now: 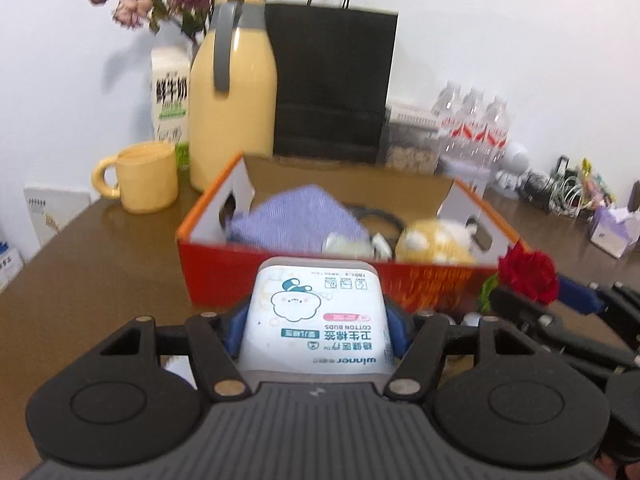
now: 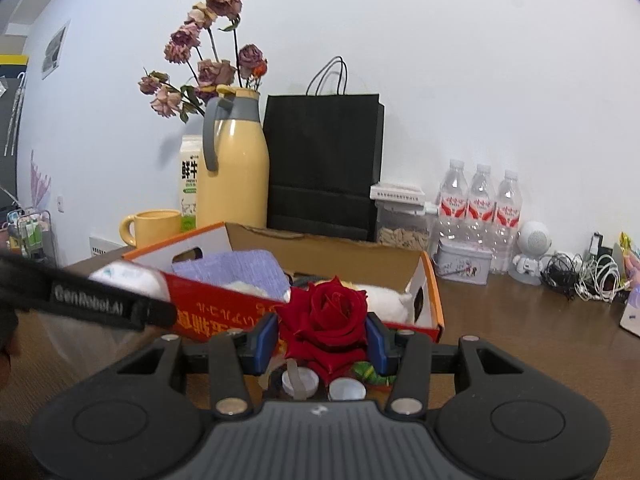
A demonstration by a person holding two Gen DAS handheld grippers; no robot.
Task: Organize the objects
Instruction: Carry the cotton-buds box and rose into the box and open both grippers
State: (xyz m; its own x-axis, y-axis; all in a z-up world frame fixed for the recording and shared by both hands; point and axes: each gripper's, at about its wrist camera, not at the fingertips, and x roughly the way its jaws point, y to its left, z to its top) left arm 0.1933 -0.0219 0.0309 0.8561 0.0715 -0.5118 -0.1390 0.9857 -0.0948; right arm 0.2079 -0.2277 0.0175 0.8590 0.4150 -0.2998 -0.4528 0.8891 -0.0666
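My left gripper (image 1: 316,320) is shut on a white cotton buds box (image 1: 316,316) and holds it just in front of the orange-red cardboard box (image 1: 248,276). My right gripper (image 2: 322,338) is shut on a red rose (image 2: 326,320) near the box's front wall (image 2: 224,308); that rose also shows at the right of the left wrist view (image 1: 526,270). The box holds a purple cloth (image 1: 296,220), a yellow and white plush toy (image 1: 436,240) and a black cable. The left gripper's arm crosses the left of the right wrist view (image 2: 88,296).
Behind the box stand a yellow mug (image 1: 144,176), a yellow thermos jug (image 1: 232,92), a milk carton (image 1: 170,100), dried flowers (image 2: 208,52), a black paper bag (image 1: 332,80) and three water bottles (image 2: 480,204). A tin, a small robot figure and tangled cables (image 2: 580,276) lie at the right.
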